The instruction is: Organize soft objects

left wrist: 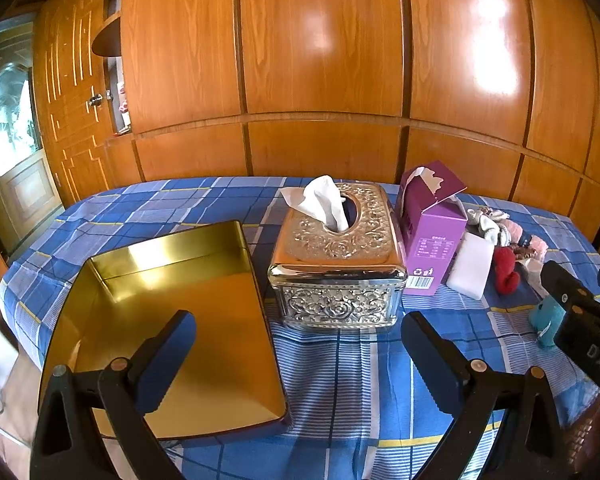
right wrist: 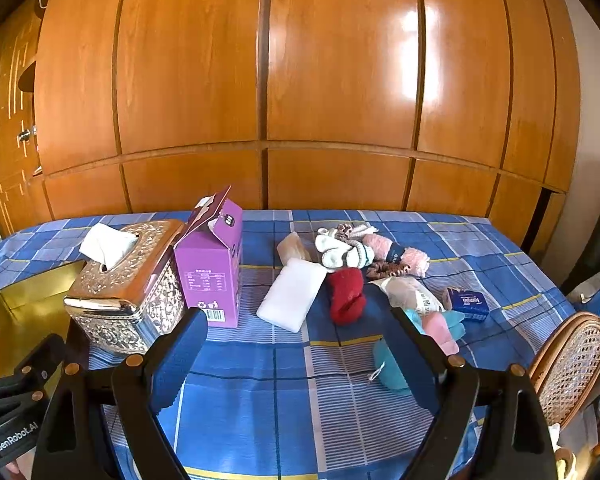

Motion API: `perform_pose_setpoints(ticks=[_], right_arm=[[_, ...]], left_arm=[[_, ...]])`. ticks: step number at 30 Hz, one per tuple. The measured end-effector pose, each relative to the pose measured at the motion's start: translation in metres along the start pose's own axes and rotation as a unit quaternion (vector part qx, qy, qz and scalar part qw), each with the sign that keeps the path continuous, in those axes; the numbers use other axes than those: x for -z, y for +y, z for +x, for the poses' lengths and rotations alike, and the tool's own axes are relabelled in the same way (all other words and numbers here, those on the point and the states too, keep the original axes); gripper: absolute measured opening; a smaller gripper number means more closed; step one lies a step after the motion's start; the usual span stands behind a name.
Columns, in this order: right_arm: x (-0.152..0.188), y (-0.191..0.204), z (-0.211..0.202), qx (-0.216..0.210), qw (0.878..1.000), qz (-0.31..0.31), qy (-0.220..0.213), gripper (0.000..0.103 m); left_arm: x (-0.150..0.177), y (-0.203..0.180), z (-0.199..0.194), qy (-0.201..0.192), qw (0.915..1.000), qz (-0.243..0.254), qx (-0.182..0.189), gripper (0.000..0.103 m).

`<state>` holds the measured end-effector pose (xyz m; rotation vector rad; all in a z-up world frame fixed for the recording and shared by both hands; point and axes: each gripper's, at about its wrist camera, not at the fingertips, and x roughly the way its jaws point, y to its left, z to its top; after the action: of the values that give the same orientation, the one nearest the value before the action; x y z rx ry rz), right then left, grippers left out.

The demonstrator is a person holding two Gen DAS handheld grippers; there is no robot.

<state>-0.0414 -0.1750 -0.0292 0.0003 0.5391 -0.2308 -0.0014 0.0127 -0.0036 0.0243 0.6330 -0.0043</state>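
Both your tongs spread wide, empty: left tongs point(left wrist: 296, 348) over gold tray point(left wrist: 204, 320) w/ tissue box point(left wrist: 340, 264) ahead, right tongs point(right wrist: 300, 344) above table point(right wrist: 284, 392); soft pile point(right wrist: 364, 252) lies ahead, teal plush point(right wrist: 390, 368) nearest.

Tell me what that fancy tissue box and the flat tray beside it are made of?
The tissue box looks like silvery metal or plated plastic: glossy, embossed with roses. The tray looks like gold-coloured tin: smooth, mirror-like, reflecting light.
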Motion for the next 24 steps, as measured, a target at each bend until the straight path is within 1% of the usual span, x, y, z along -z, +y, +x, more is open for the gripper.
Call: perform_pose_setpoints(ticks=[4, 24], right_arm=[[0.0016, -0.0015, 0.0023, -0.002, 1.000, 0.003, 0.008, 0.091], [-0.0003, -0.0047, 0.0003, 0.003, 1.000, 0.008, 0.003, 0.091]], left_arm=[[0.0002, 0.0000, -0.0015, -0.001, 1.0000, 0.000, 0.001, 0.103], [0.0001, -0.0043, -0.0052, -0.004, 0.9999, 0.008, 0.006, 0.103]])
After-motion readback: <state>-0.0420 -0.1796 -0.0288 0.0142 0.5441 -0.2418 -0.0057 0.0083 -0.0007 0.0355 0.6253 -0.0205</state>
